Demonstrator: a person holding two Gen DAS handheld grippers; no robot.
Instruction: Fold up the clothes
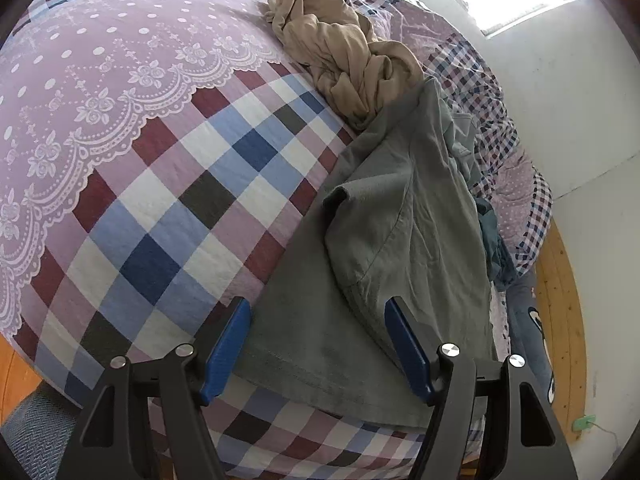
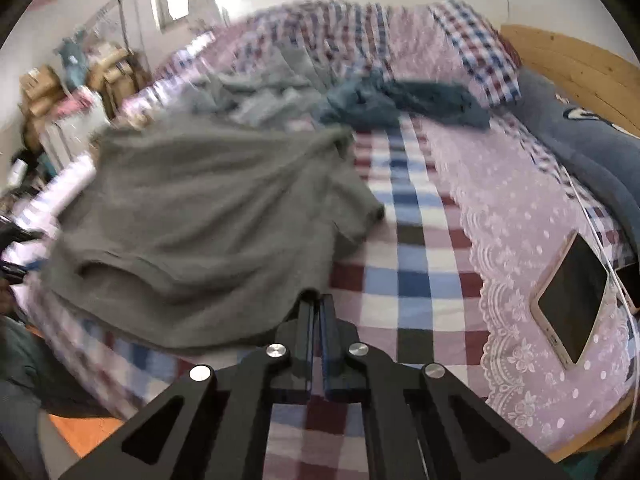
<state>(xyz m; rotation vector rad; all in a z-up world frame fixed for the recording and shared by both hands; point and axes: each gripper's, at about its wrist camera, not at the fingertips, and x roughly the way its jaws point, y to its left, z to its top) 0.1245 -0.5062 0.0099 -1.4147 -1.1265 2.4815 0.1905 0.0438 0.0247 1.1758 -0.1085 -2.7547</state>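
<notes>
1. Closest in the left wrist view, the left gripper [image 1: 318,344] is seen with its blue pads spread wide apart and nothing pinched between them, hovering over the hem end of the grey t-shirt [image 1: 384,240].
2. In the right wrist view, the right gripper [image 2: 319,312] is shown with its pads pressed together right at the shirt's near edge [image 2: 200,232]. Whether a bit of cloth is actually caught in there can't be told, since the frame is smeared with blur.
3. The shirt is spread out but rumpled on the checked bedsheet [image 1: 168,208], near the bed's edge, with one sleeve flopped over the body.
4. Handling guess: light, limp cotton that will sag and drag on the sheet, not slippery. It's probably best taken at the hem corners or shoulder seams, not mid-panel.
5. Further back, a crumpled beige garment [image 1: 344,60] is shown only by the left view.
6. Only the right view picks up a dark teal garment [image 2: 404,104] bunched up past the shirt, a phone [image 2: 572,304] lying face up on the lace-print part, and a blue pillow [image 2: 580,148] by the wooden headboard [image 2: 572,60].
</notes>
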